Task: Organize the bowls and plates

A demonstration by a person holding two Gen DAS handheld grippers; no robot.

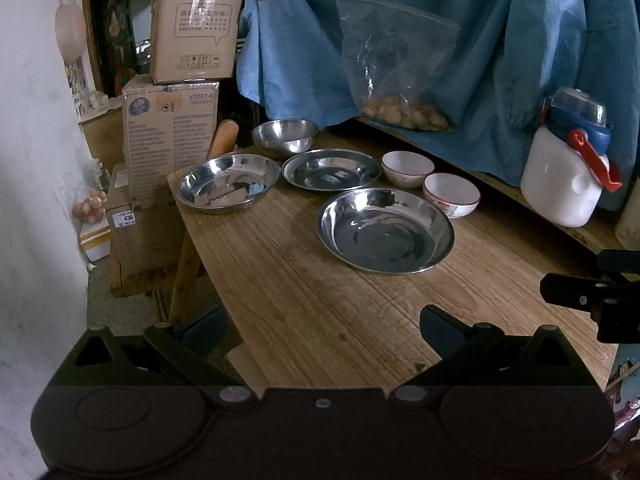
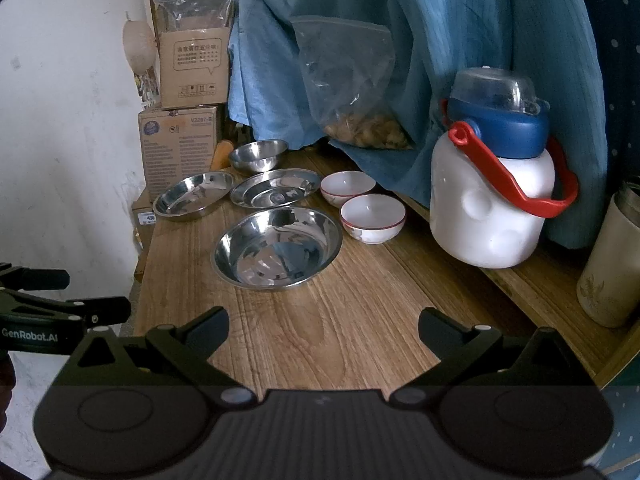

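Note:
On the wooden table (image 1: 304, 312) lie three steel plates: a near one (image 1: 386, 230) (image 2: 278, 252), a far-left one (image 1: 228, 182) (image 2: 194, 196) and a far-middle one (image 1: 331, 169) (image 2: 276, 188). A steel bowl (image 1: 286, 137) (image 2: 258, 155) stands behind them. Two white ceramic bowls (image 1: 407, 168) (image 1: 452, 194) sit to the right; they also show in the right wrist view (image 2: 347, 187) (image 2: 373, 218). My left gripper (image 1: 324, 332) is open and empty, short of the near plate. My right gripper (image 2: 323, 330) is open and empty, also short of it.
A white jug with blue lid and red handle (image 2: 494, 192) (image 1: 564, 168) stands on a raised shelf at the right, beside a beige tumbler (image 2: 612, 264). A blue cloth (image 1: 440, 40) with a plastic bag (image 1: 394, 64) hangs behind. Cardboard boxes (image 1: 172, 136) are stacked left of the table.

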